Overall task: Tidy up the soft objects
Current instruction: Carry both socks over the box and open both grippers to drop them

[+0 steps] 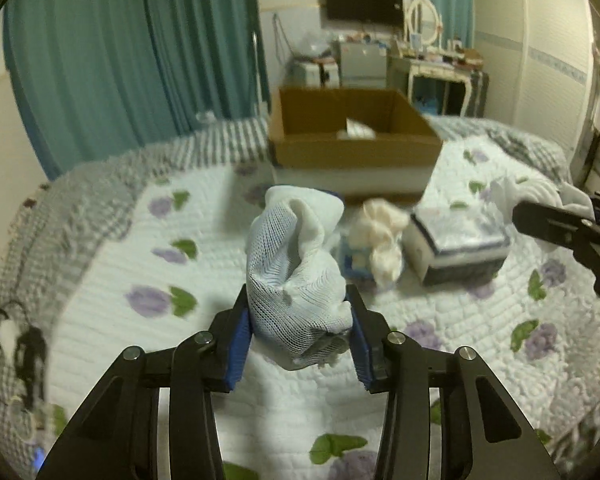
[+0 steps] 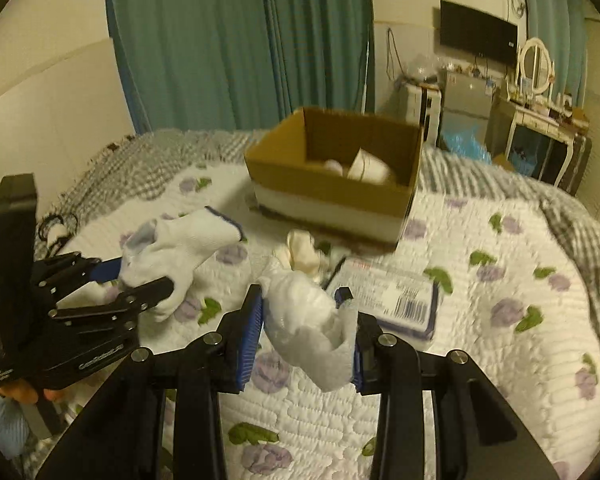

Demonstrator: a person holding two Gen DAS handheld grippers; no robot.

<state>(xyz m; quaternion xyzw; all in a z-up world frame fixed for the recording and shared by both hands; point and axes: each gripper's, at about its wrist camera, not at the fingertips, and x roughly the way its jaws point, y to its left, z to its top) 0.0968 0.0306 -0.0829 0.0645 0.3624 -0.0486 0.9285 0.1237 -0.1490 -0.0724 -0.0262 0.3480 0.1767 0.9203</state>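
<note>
My left gripper is shut on a white knitted glove with a blue cuff and holds it above the bed. The same glove and left gripper show at the left of the right wrist view. My right gripper is shut on a white crumpled cloth, also above the bed. An open cardboard box stands ahead on the bed with white items inside; it also shows in the right wrist view. A cream cloth bundle lies in front of the box.
A flat blue-edged package lies on the floral quilt right of the cream bundle; it also shows in the right wrist view. Teal curtains hang behind the bed. A dresser, mirror and TV stand at the far wall.
</note>
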